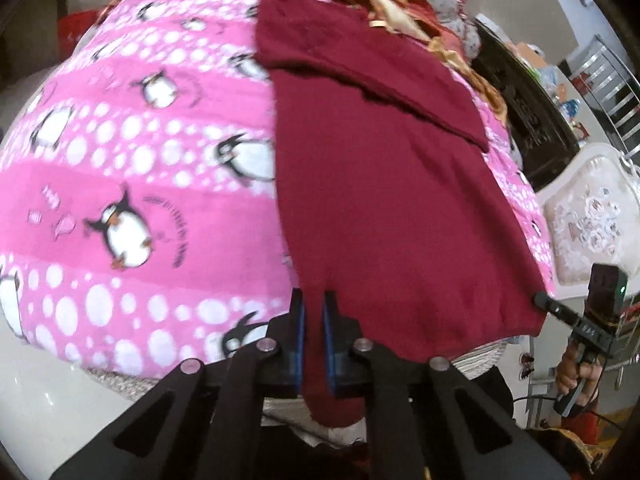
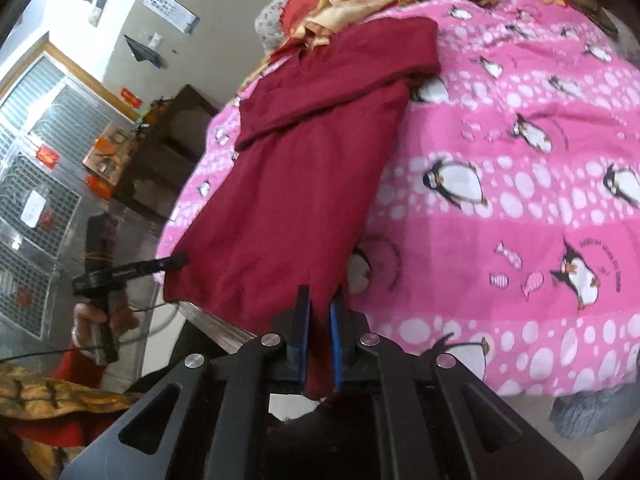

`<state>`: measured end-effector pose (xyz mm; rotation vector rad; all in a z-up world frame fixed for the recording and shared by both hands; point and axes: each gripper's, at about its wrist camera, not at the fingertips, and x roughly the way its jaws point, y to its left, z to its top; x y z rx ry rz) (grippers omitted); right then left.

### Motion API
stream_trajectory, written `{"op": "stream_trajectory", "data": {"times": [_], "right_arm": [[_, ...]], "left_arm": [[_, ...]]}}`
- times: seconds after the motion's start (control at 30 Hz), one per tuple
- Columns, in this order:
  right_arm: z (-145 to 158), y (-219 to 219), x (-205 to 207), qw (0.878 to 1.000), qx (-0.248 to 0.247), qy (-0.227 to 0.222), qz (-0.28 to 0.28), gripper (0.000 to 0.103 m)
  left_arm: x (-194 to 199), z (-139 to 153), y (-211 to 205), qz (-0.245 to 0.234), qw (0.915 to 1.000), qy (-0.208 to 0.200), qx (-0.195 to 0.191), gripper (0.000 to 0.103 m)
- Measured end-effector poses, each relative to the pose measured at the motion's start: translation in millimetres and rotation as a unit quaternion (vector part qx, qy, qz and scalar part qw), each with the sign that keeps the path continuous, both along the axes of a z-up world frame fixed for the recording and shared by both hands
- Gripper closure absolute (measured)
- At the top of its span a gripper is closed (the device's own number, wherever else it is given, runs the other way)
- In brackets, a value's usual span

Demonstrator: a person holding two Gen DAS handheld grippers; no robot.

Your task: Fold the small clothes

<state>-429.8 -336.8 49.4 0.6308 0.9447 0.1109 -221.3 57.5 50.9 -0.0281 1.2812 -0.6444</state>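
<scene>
Both tools, left tool (image 1: 314, 312) and right tool (image 2: 320, 308), pinch the soft maroon knit garment (image 1: 384, 200).

Bright even daylight, soft motion blur, strong fisheye bending, dark corners

No lettering is showing clearly enough to read. Dark curved writing is sitting beside the penguins on the pink fleece blanket (image 2: 520, 208), and a blue-edged white paper notice (image 2: 172, 10) is hanging on the wall, both blurred.
</scene>
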Motion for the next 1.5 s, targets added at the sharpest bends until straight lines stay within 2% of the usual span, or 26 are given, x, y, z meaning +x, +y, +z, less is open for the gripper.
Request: {"op": "stream_trajectory", "data": {"times": [0.07,0.17,0.2,0.23,0.27,0.3,0.37,0.5,0.6,0.67,0.83,0.97,1.07,1.27,1.5], "right_arm": [[-15.6,0.0,1.1,1.000,-0.006,0.025,-0.004,0.088],[-34.1,-8.2,1.5,0.998,0.017,0.047,-0.027,0.086],[-36.9,-12.4,0.2,0.998,0.039,0.043,-0.038,0.084],[-38.8,-15.0,-0.6,0.997,0.059,0.041,-0.041,0.077],[-40.2,-16.5,-0.5,0.996,0.072,0.039,-0.040,0.072],[-40.3,-16.6,-1.1,0.995,0.079,0.035,-0.039,0.070],[-38.0,-12.4,0.5,0.996,0.072,0.031,-0.031,0.068],[-37.0,-2.2,7.2,0.999,0.046,0.027,-0.011,0.068],[-38.3,0.6,10.3,0.999,0.038,0.028,-0.002,0.079],[-34.7,4.7,14.1,0.999,0.028,0.025,0.014,0.083],[-30.5,11.3,19.3,0.998,0.036,0.015,0.046,0.083],[-42.8,8.2,22.4,0.997,0.067,0.023,0.030,0.081],[-43.4,9.4,21.8,0.997,0.064,0.017,0.034,0.078],[-43.0,9.4,24.0,0.997,0.058,0.021,0.036,0.077],[-39.4,14.4,26.8,0.998,0.042,0.025,0.046,0.078]], "left_arm": [[0.8,-11.0,3.3,0.008,0.9999,0.011,0.007,0.095],[-3.0,-19.7,-4.2,0.006,0.9997,0.006,0.024,0.095],[-3.6,-20.3,-6.9,0.003,0.9996,0.006,0.027,0.092],[-3.7,-21.9,-10.2,0.001,0.9994,0.005,0.034,0.091],[-3.0,-23.4,-11.7,0.001,0.9993,0.007,0.037,0.084],[-2.2,-24.9,-13.0,0.001,0.9992,0.008,0.038,0.077],[-1.0,-28.6,-15.6,0.002,0.9992,0.016,0.036,0.072],[0.1,-29.7,-24.4,-0.001,0.9988,0.009,0.047,0.070],[-0.4,-29.1,-27.8,-0.007,0.9982,0.003,0.059,0.070],[-3.1,-28.4,-29.9,-0.016,0.9976,-0.005,0.068,0.070],[-5.2,-29.2,-34.6,-0.022,0.9965,-0.016,0.079,0.070],[-5.7,-30.2,-39.9,-0.027,0.9961,-0.019,0.082,0.070],[-4.5,-31.3,-42.2,-0.028,0.9962,-0.017,0.081,0.069],[-2.9,-32.5,-39.1,-0.027,0.9973,-0.006,0.069,0.061],[-6.8,-31.8,-44.8,-0.040,0.9963,-0.013,0.075,0.051]]}}
